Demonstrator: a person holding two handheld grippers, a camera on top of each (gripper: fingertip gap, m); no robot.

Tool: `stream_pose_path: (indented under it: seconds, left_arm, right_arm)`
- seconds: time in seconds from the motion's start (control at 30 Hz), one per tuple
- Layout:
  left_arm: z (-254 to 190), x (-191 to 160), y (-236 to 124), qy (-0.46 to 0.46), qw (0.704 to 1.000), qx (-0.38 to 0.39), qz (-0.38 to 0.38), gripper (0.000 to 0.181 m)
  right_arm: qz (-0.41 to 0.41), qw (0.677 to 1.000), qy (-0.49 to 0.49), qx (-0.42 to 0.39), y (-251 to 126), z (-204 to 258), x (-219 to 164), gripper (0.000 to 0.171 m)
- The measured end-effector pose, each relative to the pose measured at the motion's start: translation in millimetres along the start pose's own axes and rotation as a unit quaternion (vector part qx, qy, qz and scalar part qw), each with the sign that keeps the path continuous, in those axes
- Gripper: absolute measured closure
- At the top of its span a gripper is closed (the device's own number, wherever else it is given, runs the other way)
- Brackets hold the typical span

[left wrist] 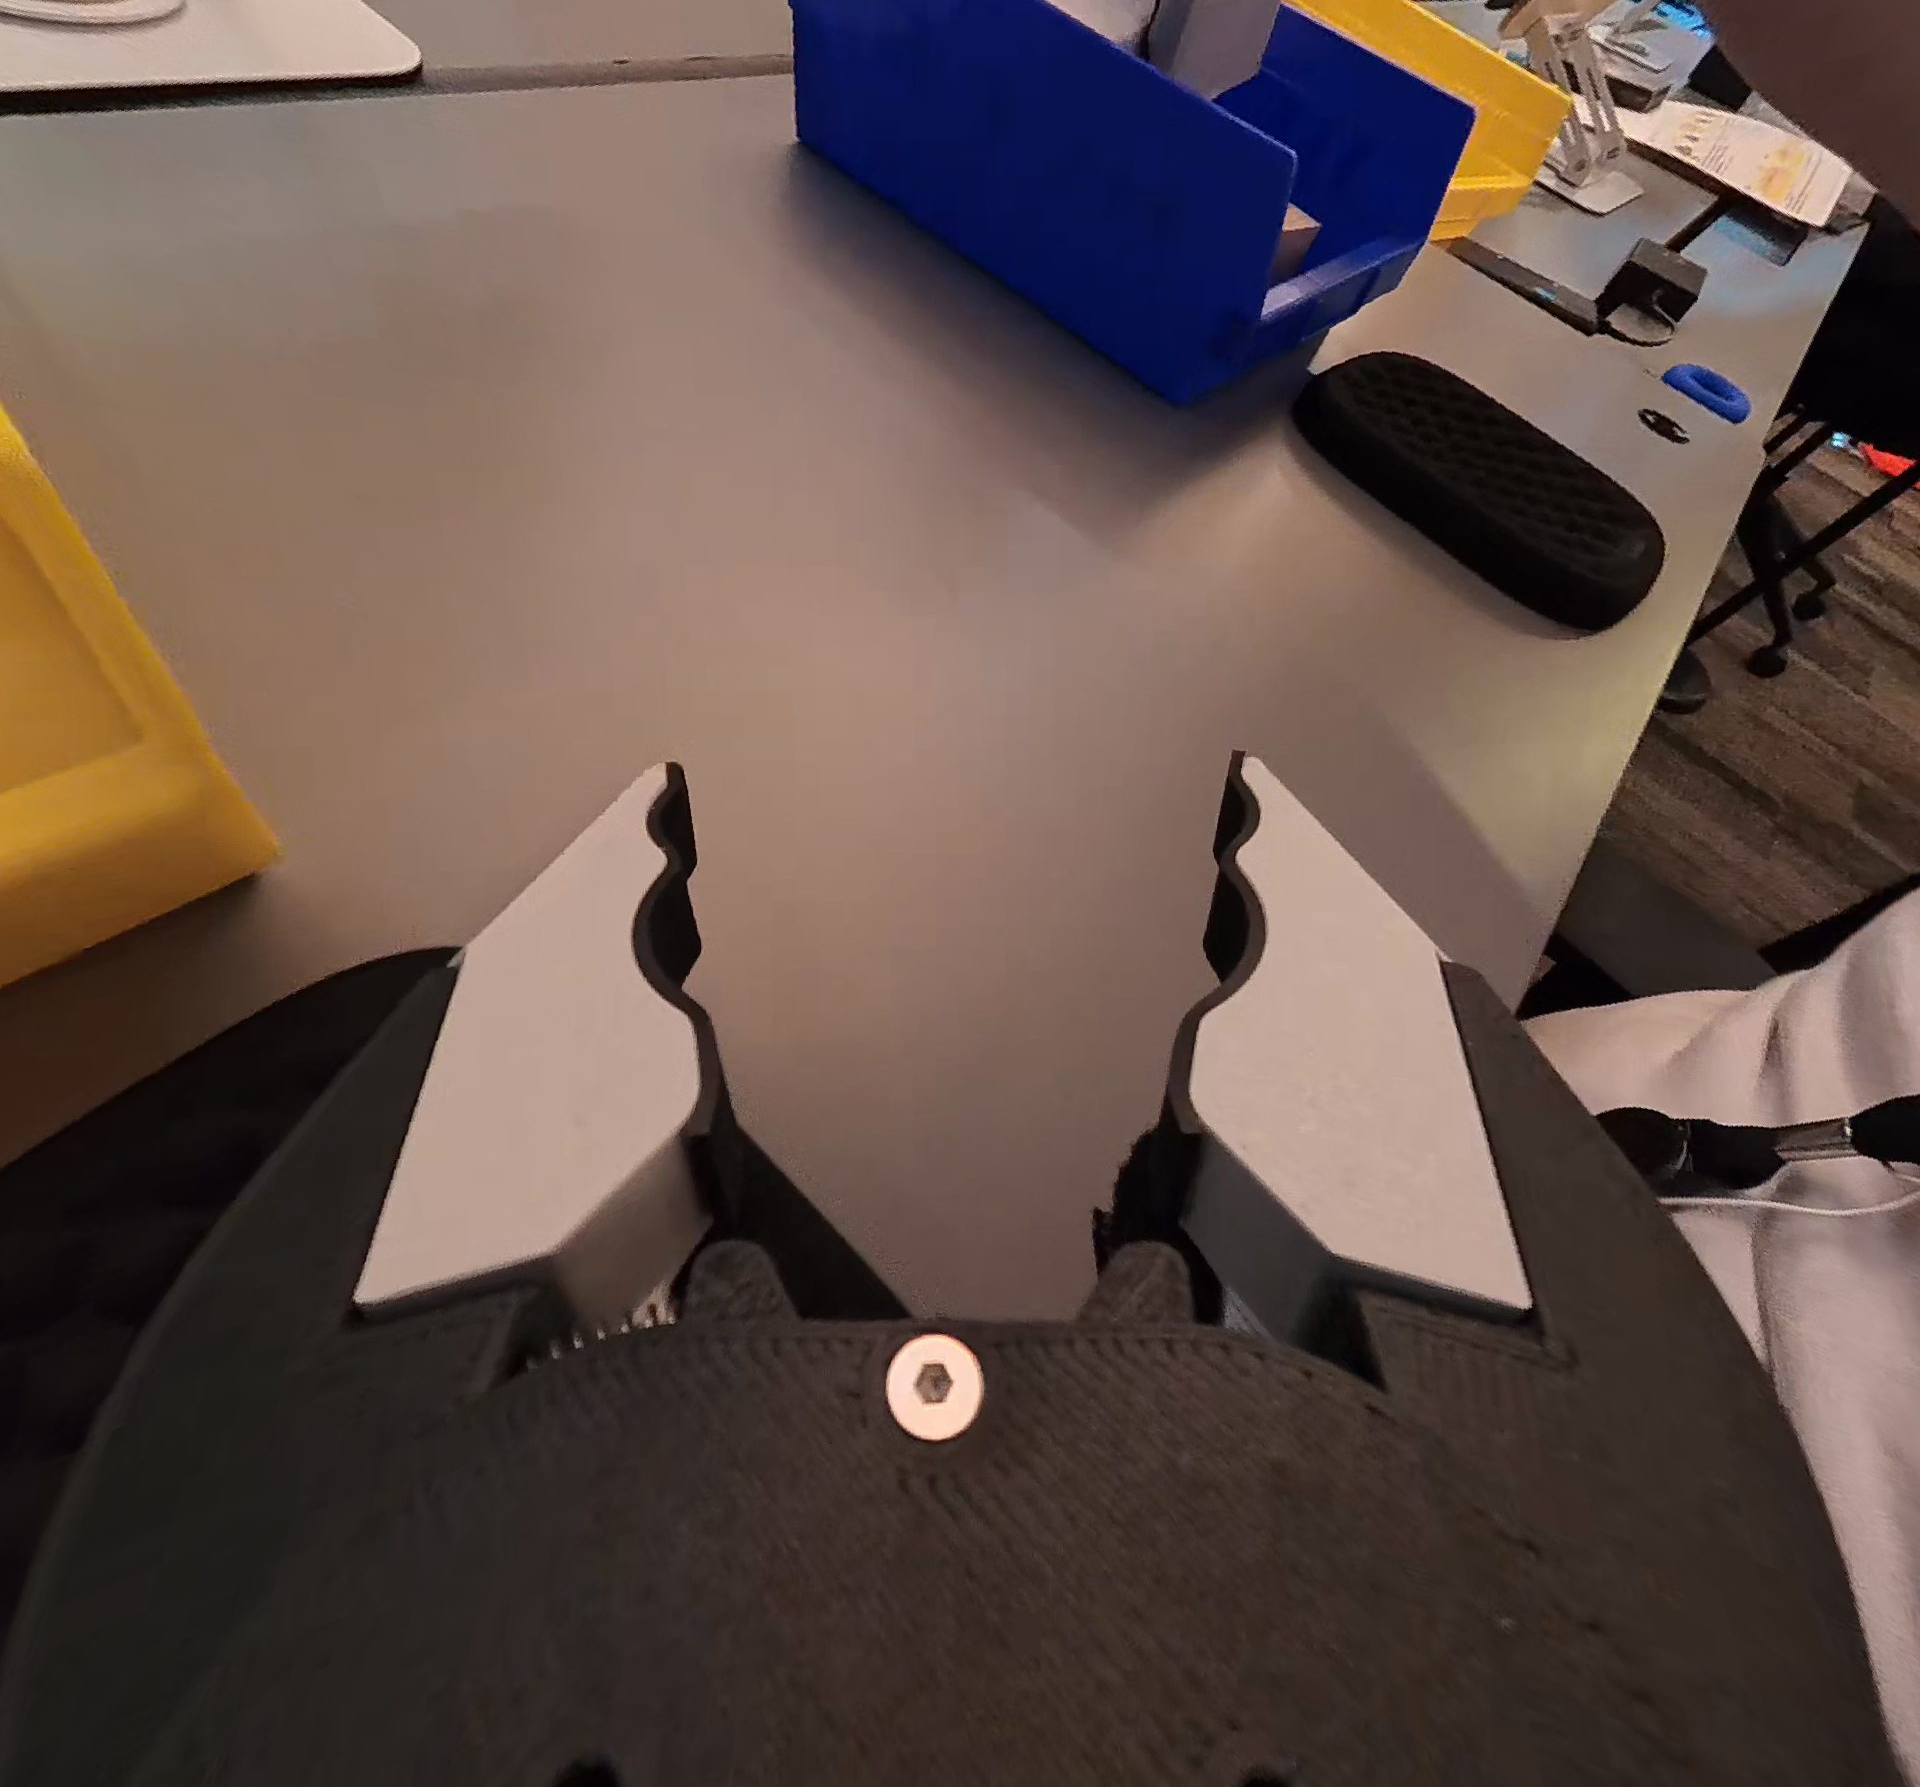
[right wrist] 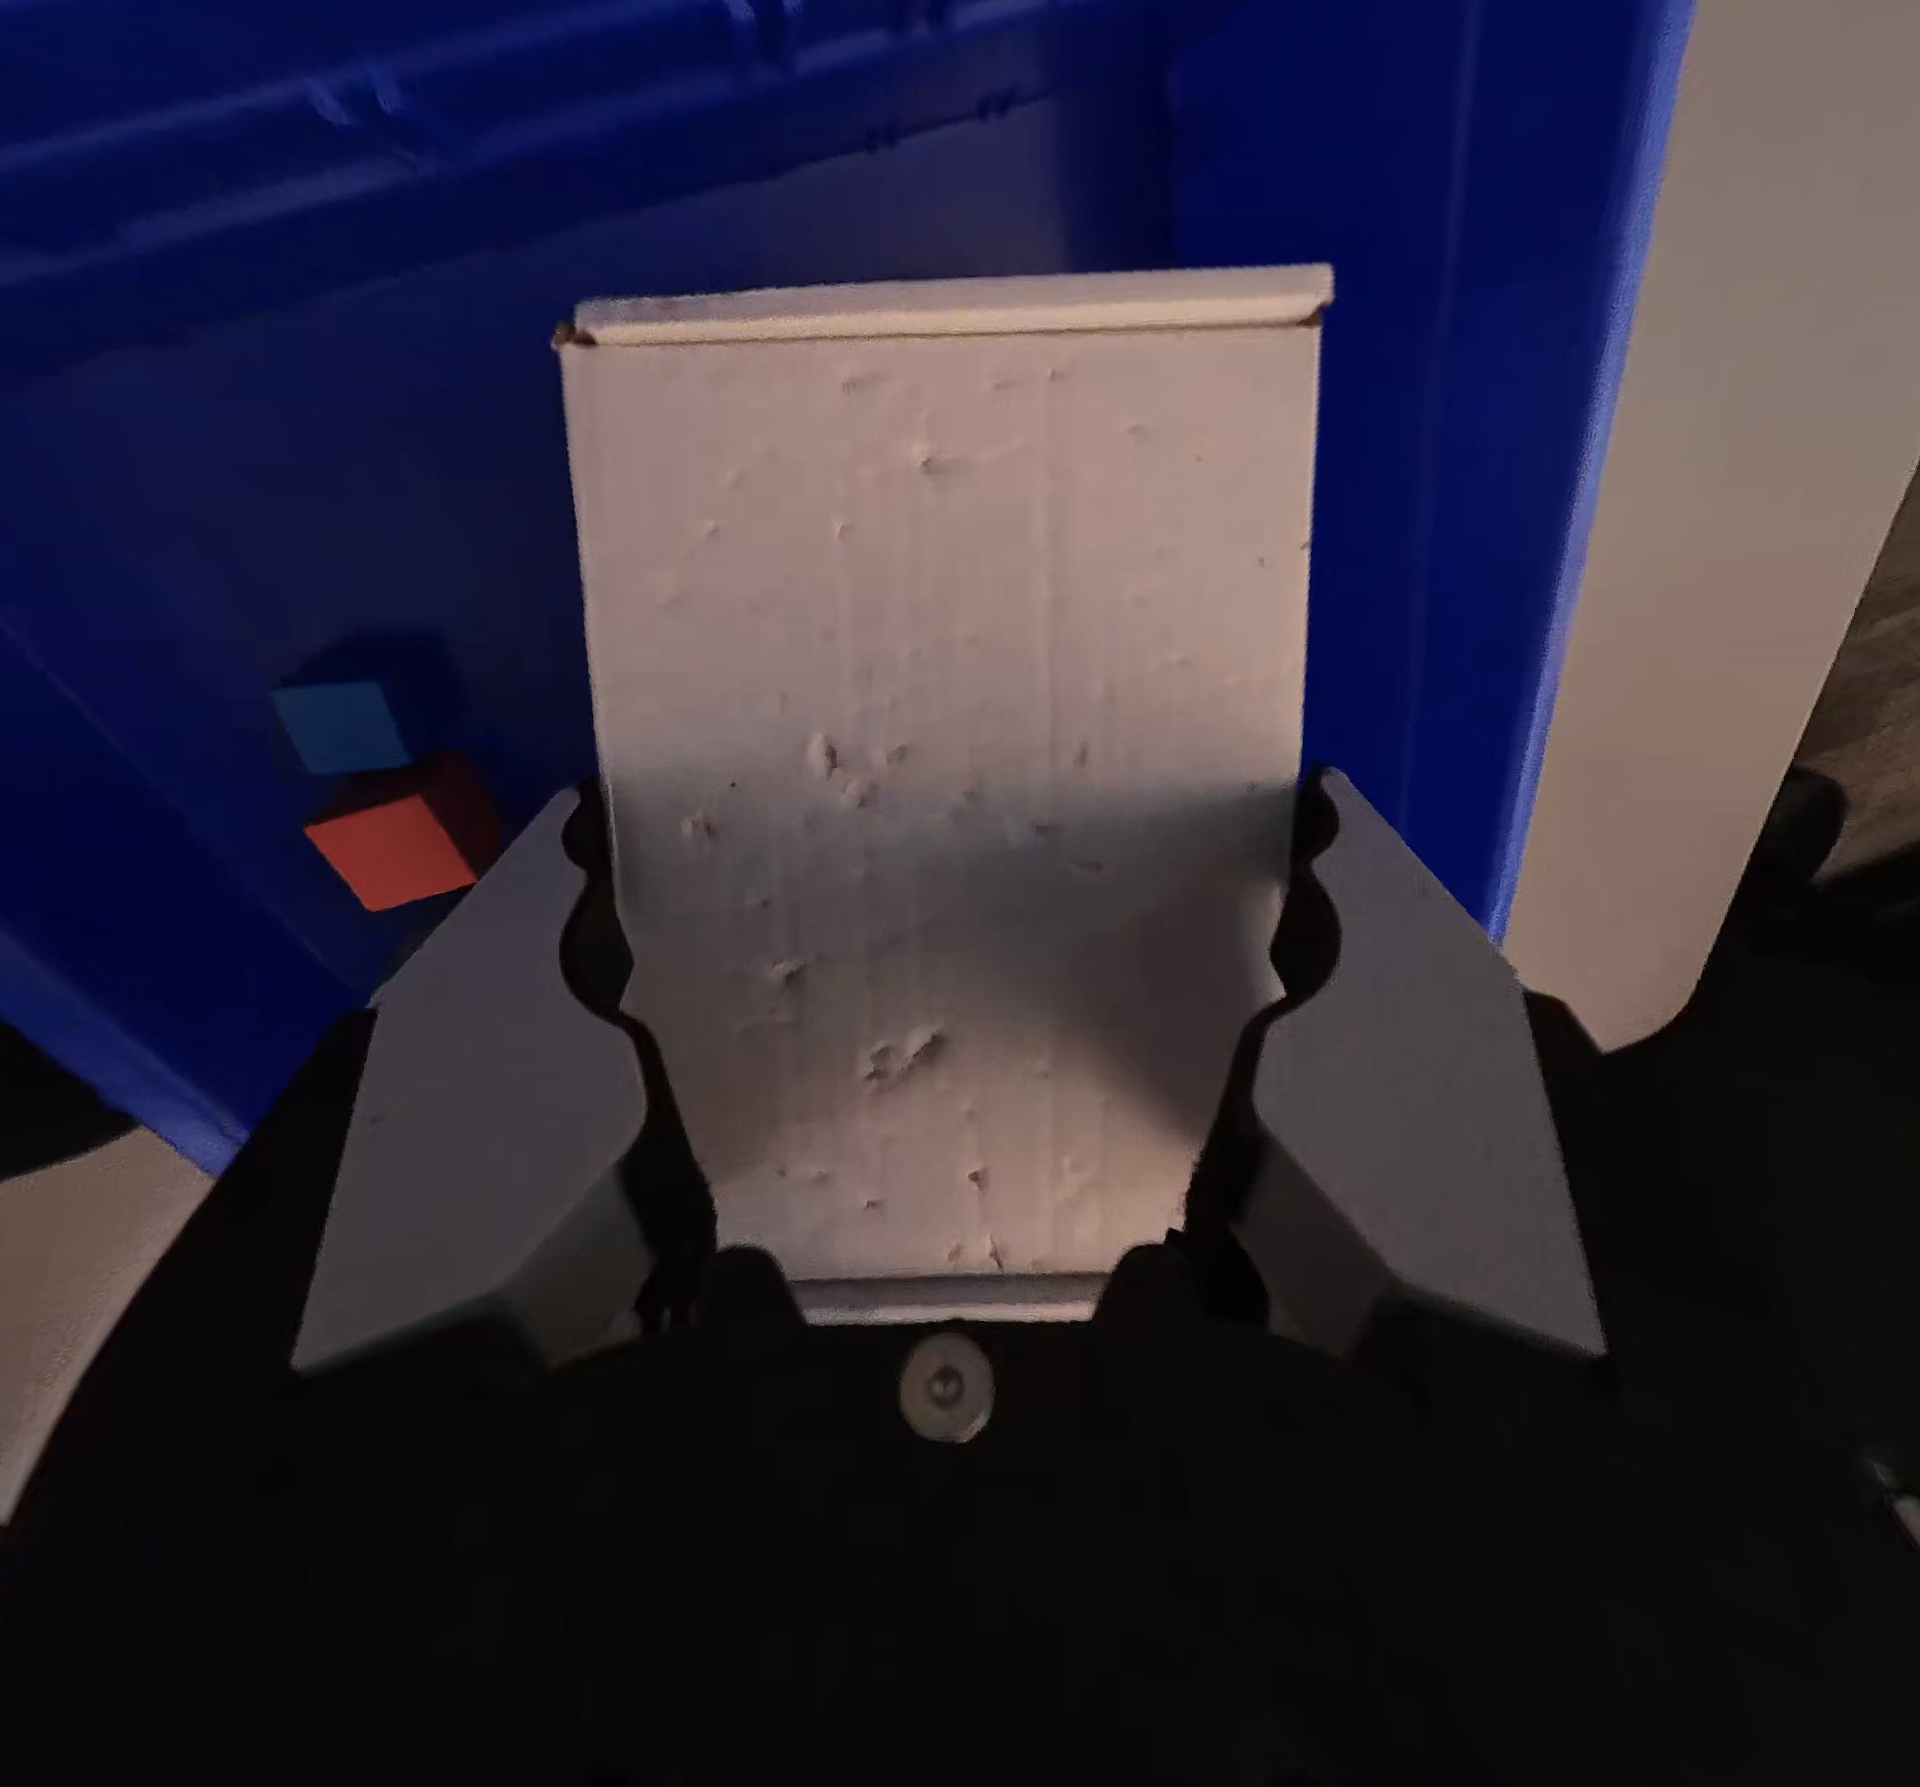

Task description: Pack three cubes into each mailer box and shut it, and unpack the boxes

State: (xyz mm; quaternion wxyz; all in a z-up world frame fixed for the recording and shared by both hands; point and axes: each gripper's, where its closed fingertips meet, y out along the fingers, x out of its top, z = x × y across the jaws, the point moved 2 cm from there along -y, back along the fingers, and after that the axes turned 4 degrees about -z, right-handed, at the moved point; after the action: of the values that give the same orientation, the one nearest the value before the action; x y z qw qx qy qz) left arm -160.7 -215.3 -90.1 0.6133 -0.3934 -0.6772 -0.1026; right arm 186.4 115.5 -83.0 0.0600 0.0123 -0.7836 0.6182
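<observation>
The white mailer box sat shut between the right gripper's fingers, which were clamped on its two long sides, over the inside of the blue bin. A blue cube and a red cube lay on the bin floor beside it. Doing this step well probably meant keeping the squeeze even and the box level while clearing the bin wall. The left gripper hovered over the bare counter, fingers apart and empty, a free spot to set the box down.
</observation>
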Motion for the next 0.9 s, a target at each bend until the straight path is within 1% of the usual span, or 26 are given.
stream_pose_path:
  seconds: [0.07,0.13,0.33,0.67,0.9]
  left_arm:
    - [1.0,3.8,2.9,0.002,1.000,0.010,0.000,0.081]
    - [-0.5,7.7,5.4,0.005,1.000,0.012,-0.002,0.081]
    - [-5.7,8.7,12.4,0.017,1.000,0.021,0.003,0.081]
    - [-8.9,-0.7,14.7,0.024,0.999,0.029,0.014,0.081]
    - [-9.5,-2.4,14.5,0.026,0.999,0.025,0.017,0.082]
  right_arm:
    - [0.011,1.000,-0.019,0.002,2.2,-1.5,1.7,0.043]
    - [0.003,0.999,-0.040,0.000,1.9,-1.9,9.1,0.043]
    - [0.014,0.993,-0.105,-0.044,9.4,-14.8,19.4,0.043]
    - [0.023,0.994,-0.103,-0.030,40.3,-17.9,10.2,0.042]
    - [0.030,0.993,-0.103,-0.042,47.0,-17.1,7.0,0.042]
